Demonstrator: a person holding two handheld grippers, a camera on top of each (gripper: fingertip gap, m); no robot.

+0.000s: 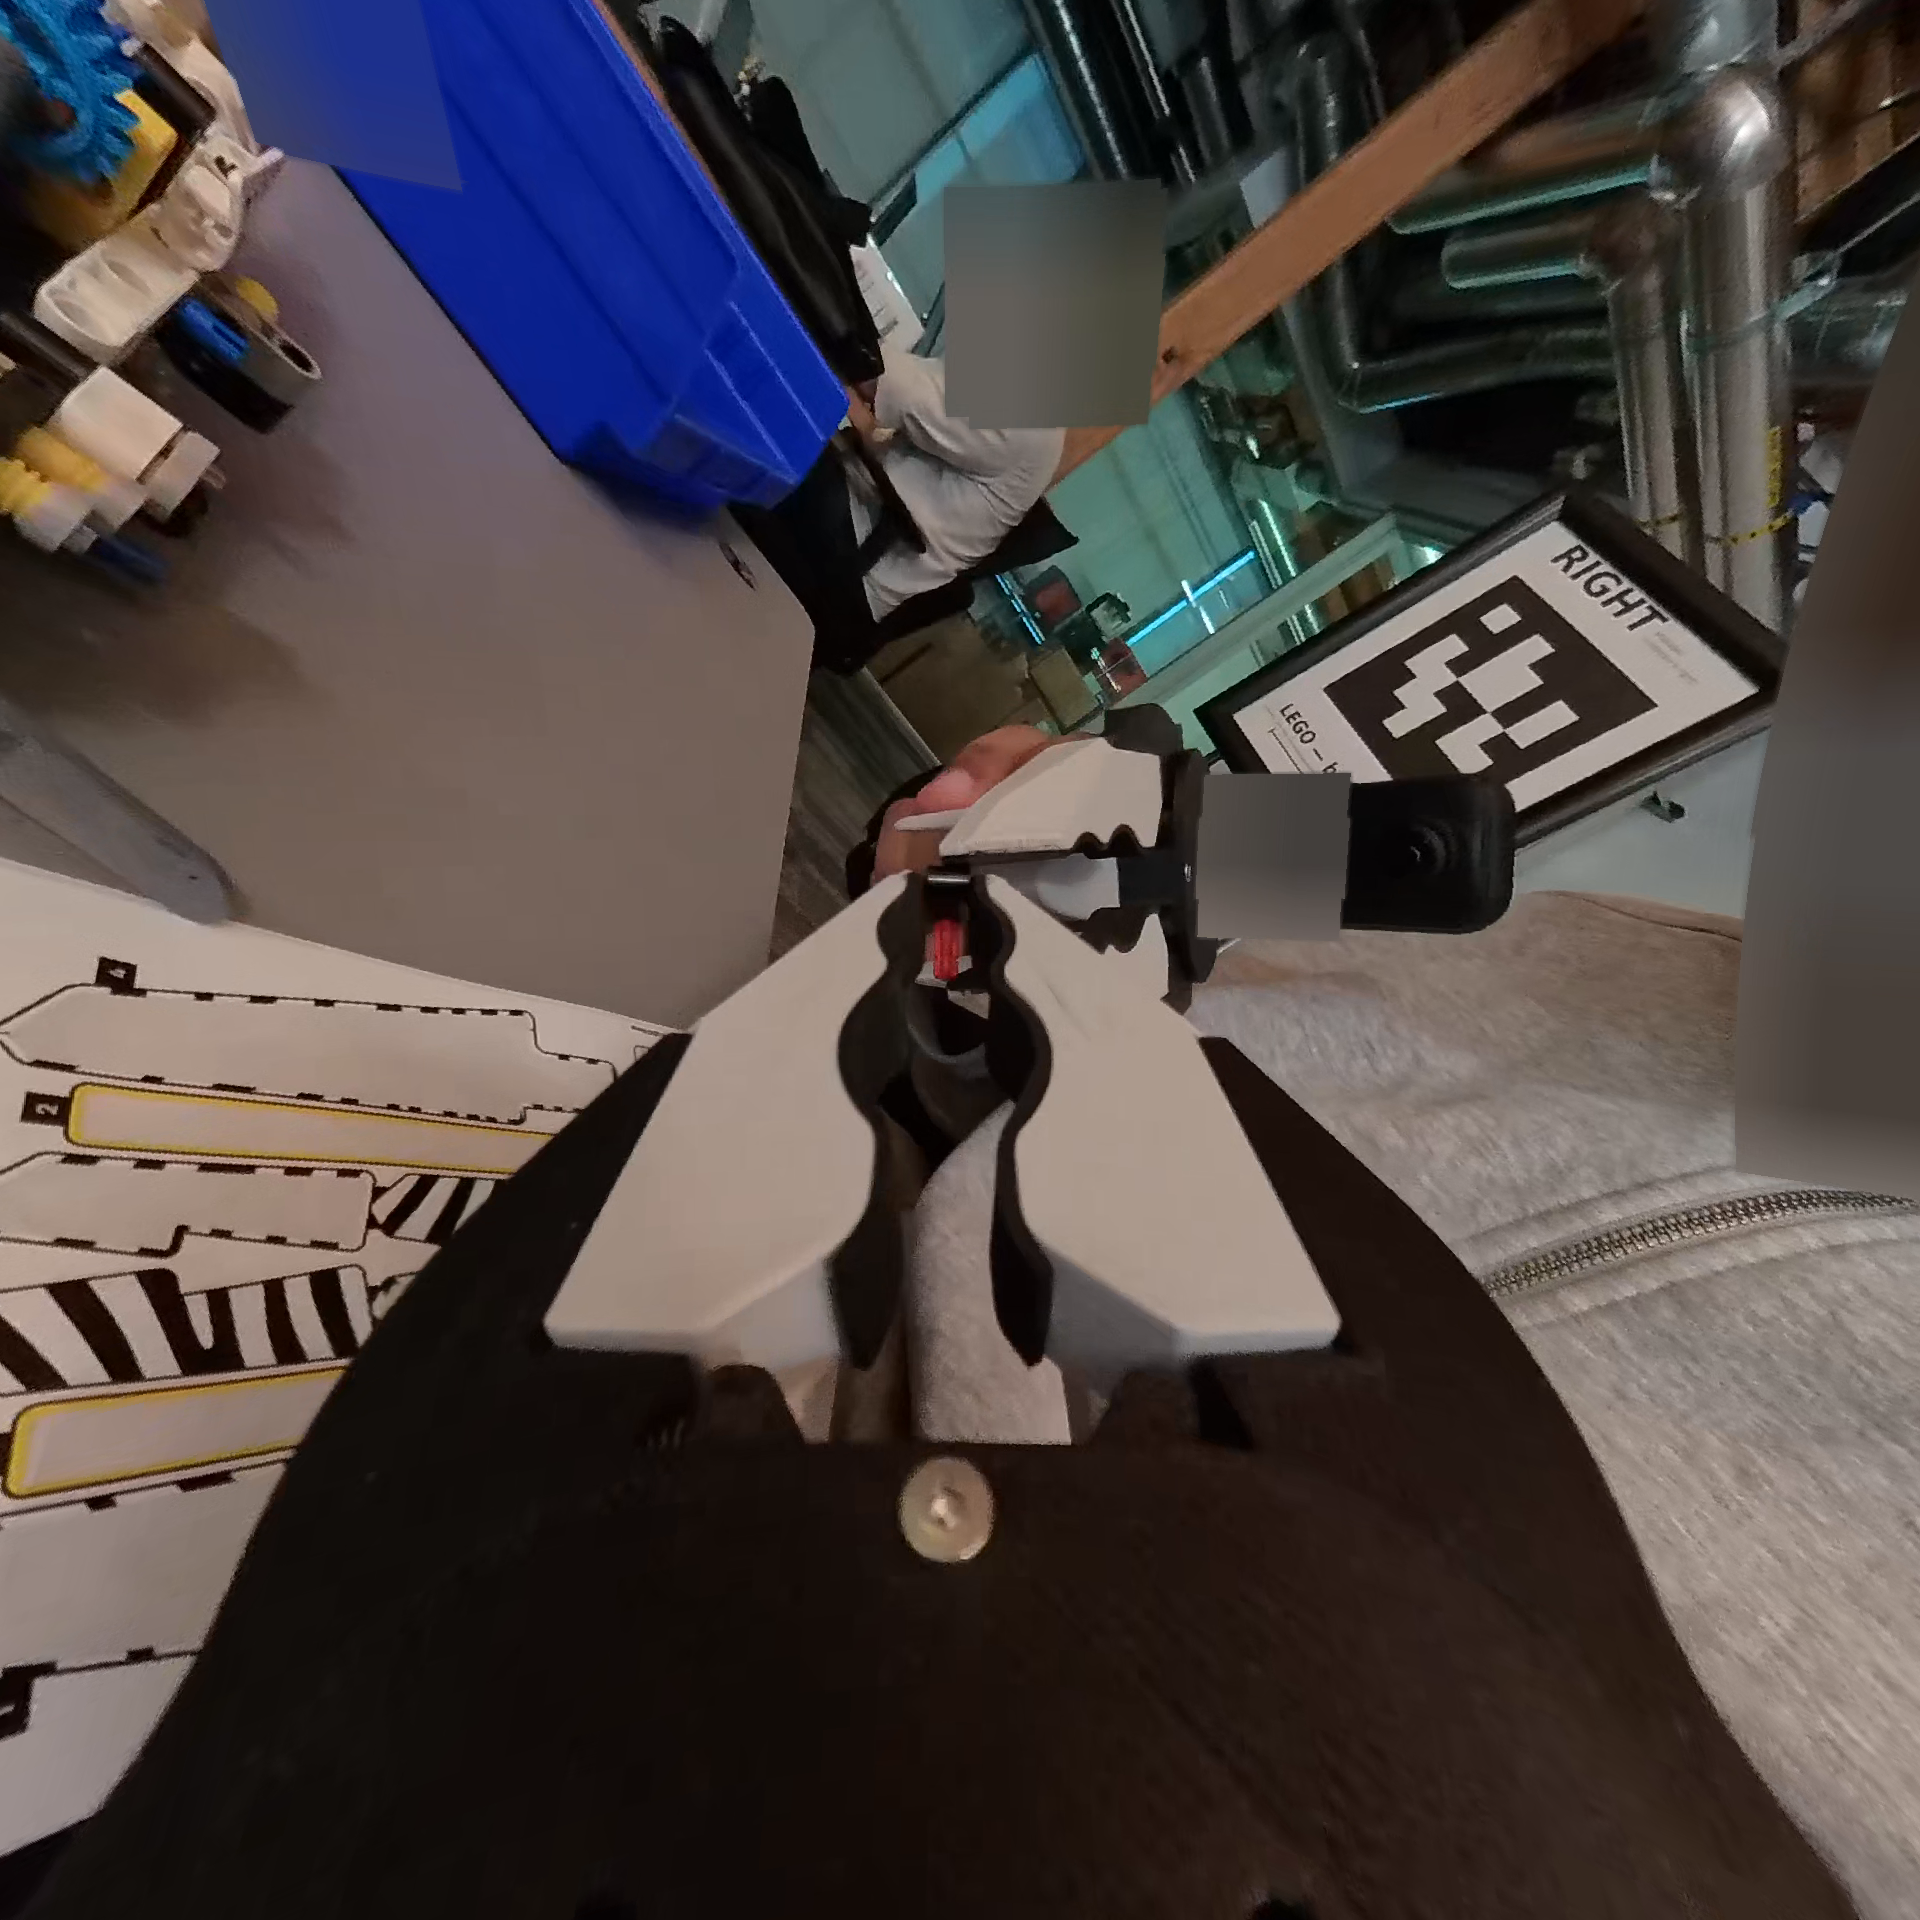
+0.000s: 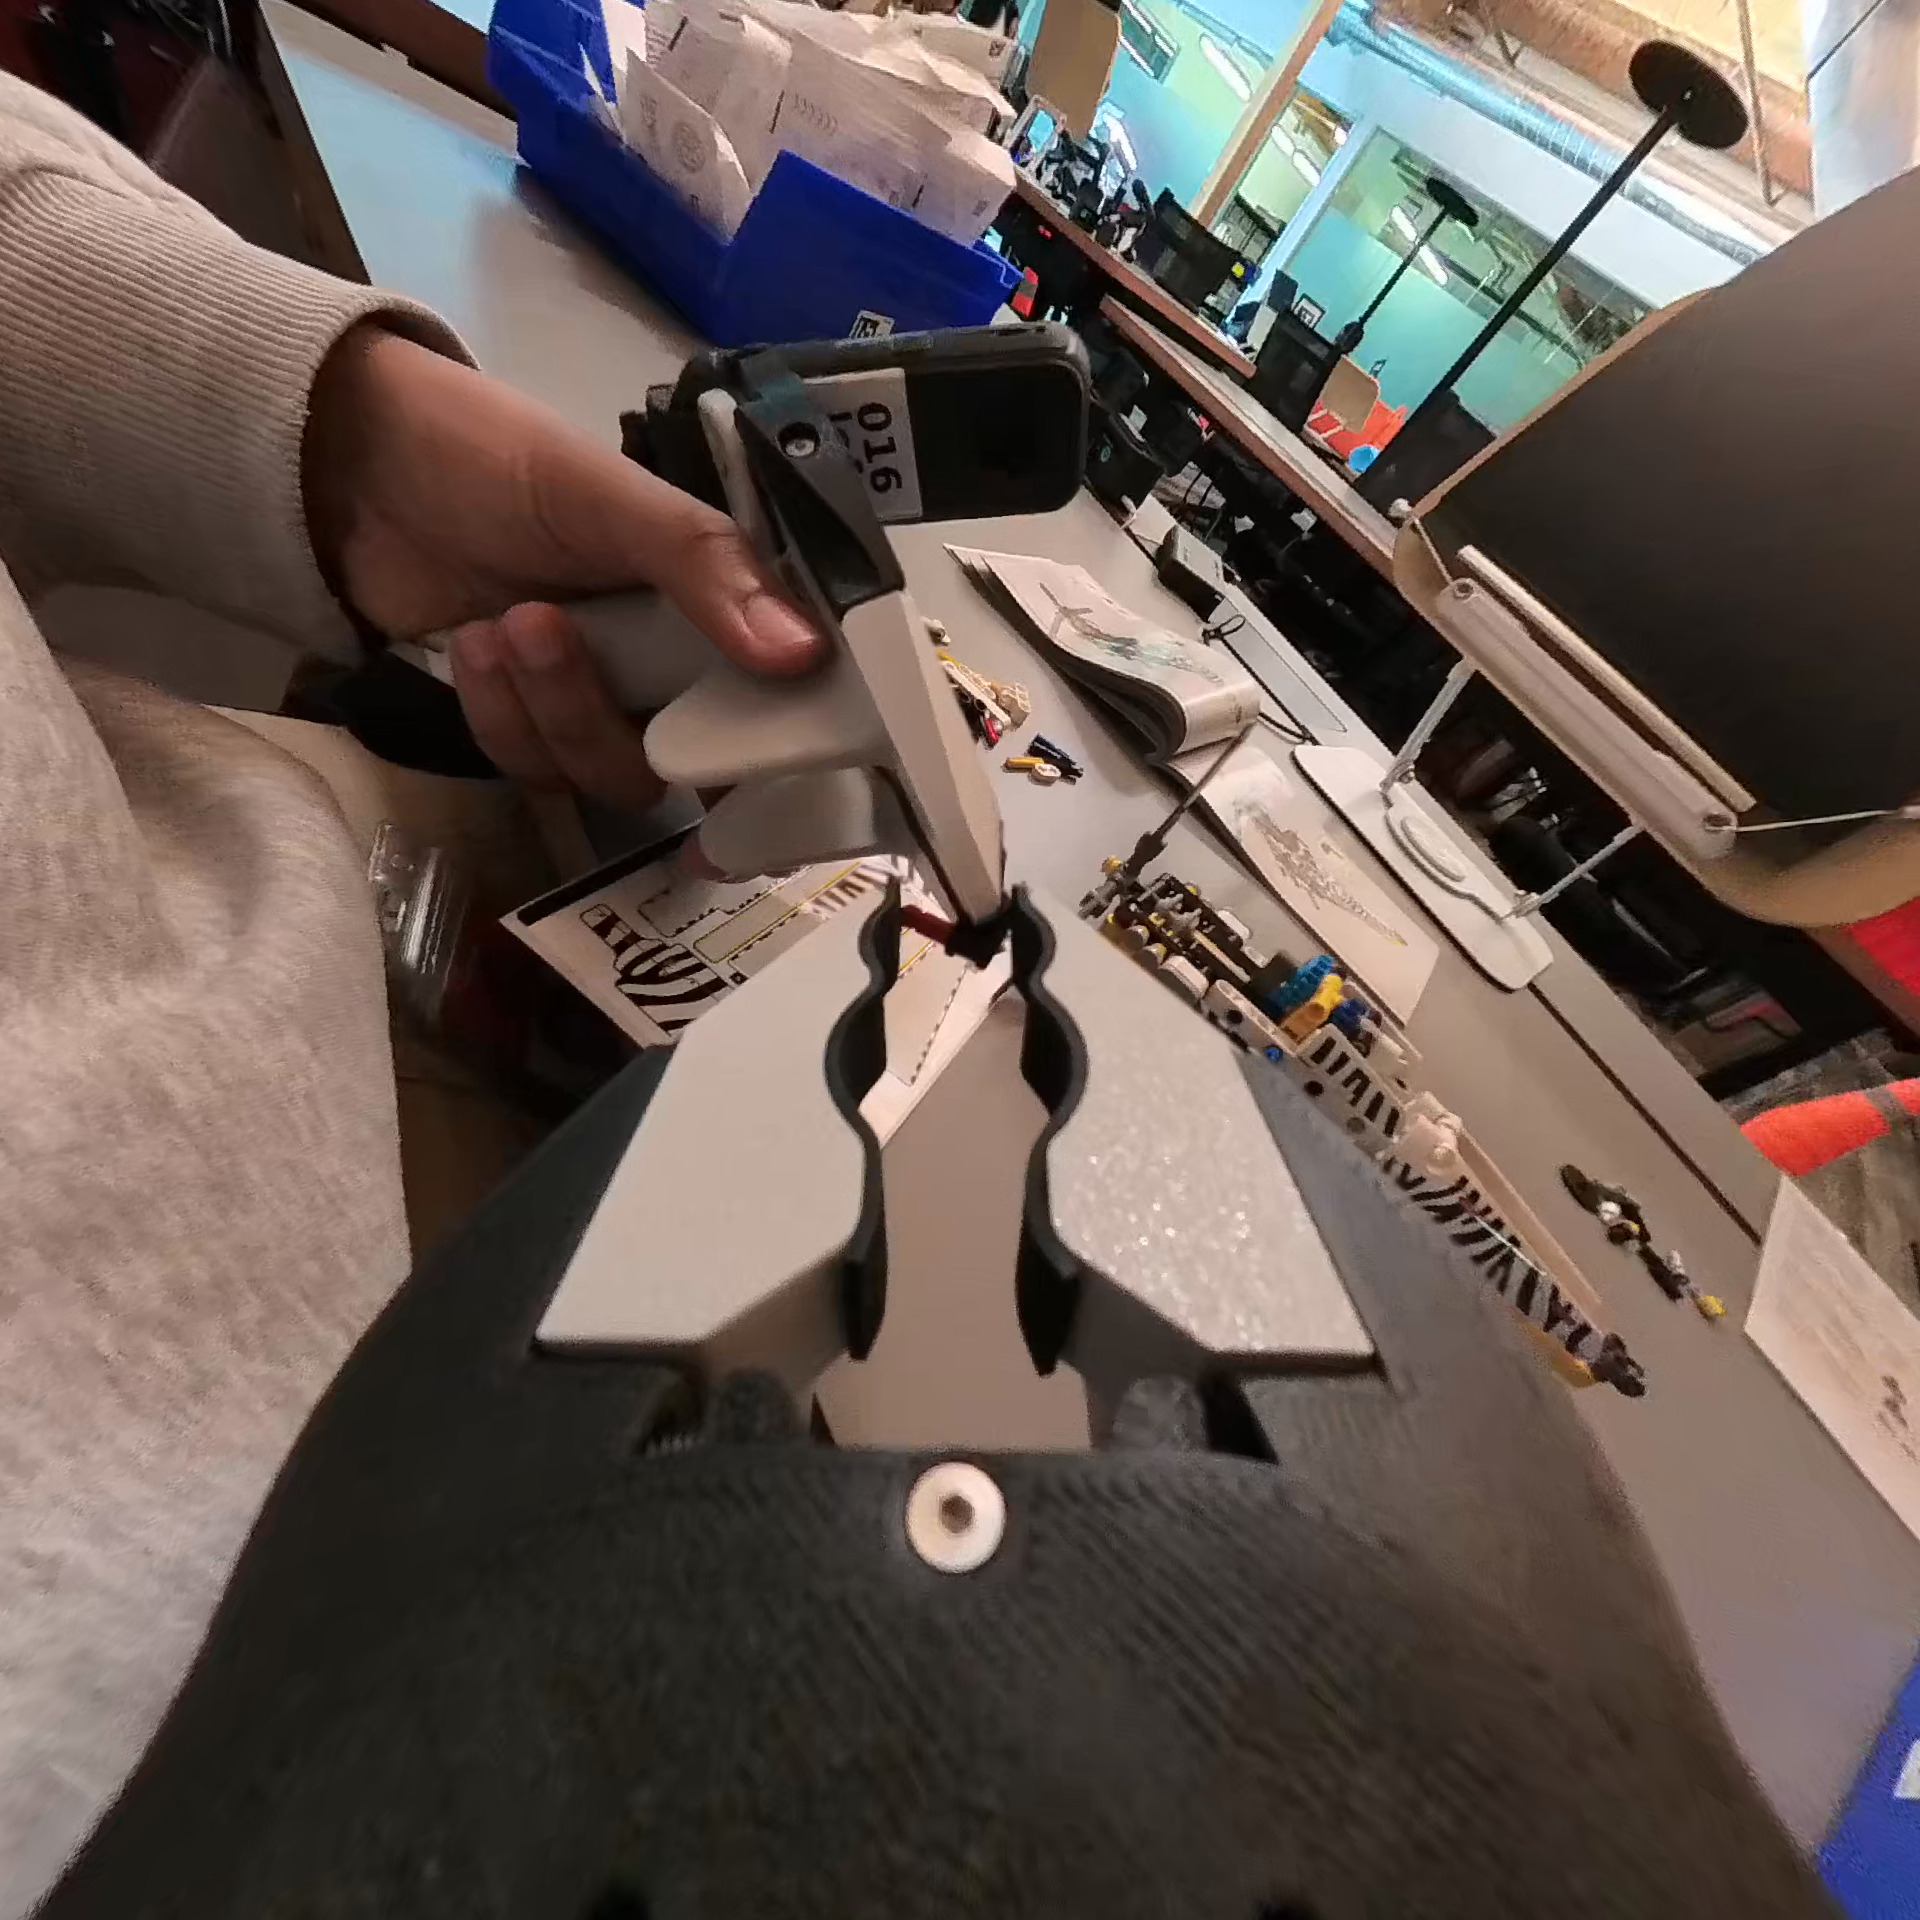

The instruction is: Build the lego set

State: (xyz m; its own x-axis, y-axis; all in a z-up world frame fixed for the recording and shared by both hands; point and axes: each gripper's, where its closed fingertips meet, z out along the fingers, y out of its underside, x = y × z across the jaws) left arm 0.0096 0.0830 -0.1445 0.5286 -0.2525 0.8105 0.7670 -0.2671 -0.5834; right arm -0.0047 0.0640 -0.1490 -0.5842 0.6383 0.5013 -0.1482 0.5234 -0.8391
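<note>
The left claw (image 1: 948, 883) and the right claw (image 2: 961, 930) meet tip to tip above the desk (image 2: 1195, 862) edge, both clenched on one small part, a black connector (image 2: 971, 940) with a red pin (image 1: 944, 951). At 3 o'clock of the right claw lies the zebra-striped lego model (image 2: 1382, 1122); at 9 o'clock the sticker sheet (image 2: 623, 951).

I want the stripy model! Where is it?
In the right wrist view, the zebra-striped lego model lies on the grey table, right of the right gripper.
</note>
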